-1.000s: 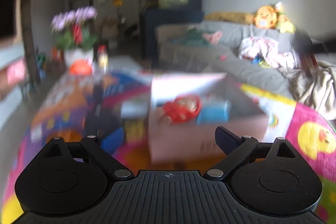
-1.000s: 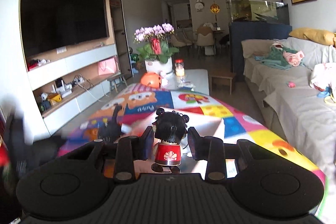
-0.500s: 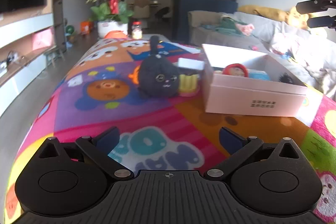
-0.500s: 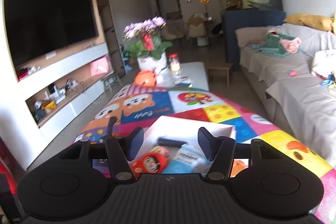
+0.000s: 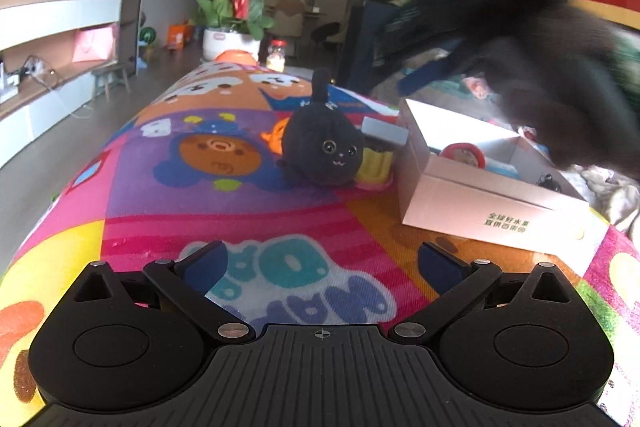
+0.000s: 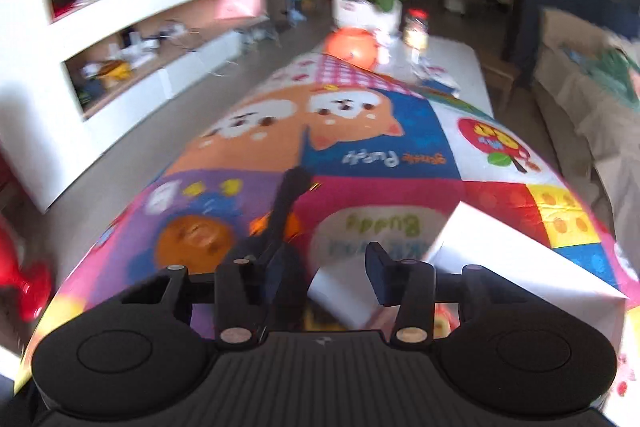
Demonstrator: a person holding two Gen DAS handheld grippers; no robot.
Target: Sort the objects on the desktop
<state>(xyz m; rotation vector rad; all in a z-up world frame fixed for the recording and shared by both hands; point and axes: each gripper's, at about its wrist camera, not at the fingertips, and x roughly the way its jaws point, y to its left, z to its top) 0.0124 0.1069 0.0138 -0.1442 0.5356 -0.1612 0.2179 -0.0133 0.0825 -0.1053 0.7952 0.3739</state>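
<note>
A black cat plush (image 5: pixel 324 151) lies on the colourful tablecloth (image 5: pixel 240 211), with a yellow item (image 5: pixel 376 165) and a small grey-white box (image 5: pixel 384 131) right behind it. To its right stands an open pale cardboard box (image 5: pixel 480 203) holding a red round-faced toy (image 5: pixel 464 155). My left gripper (image 5: pixel 320 263) is open wide, low over the cloth, short of the plush. My right gripper (image 6: pixel 328 271) hovers just above the plush's upright tail (image 6: pixel 292 195) and the small white box (image 6: pixel 340 291); its jaws are closing with nothing pressed between them. In the left wrist view it is a dark blur (image 5: pixel 500 27) above the cardboard box.
A potted pink-flowered plant (image 5: pixel 236 7), an orange ball-like thing (image 6: pixel 352 45) and a jar (image 6: pixel 416 25) stand at the table's far end. A sofa with clothes (image 6: pixel 592 87) runs along the right, a TV wall unit (image 6: pixel 160 39) along the left. The cardboard box's flap (image 6: pixel 520 259) juts up.
The right gripper held a black-haired doll a second ago, opened over the cardboard box without it, then swung left over the cat plush, its jaws narrowing. The left view steadied, facing the plush.
</note>
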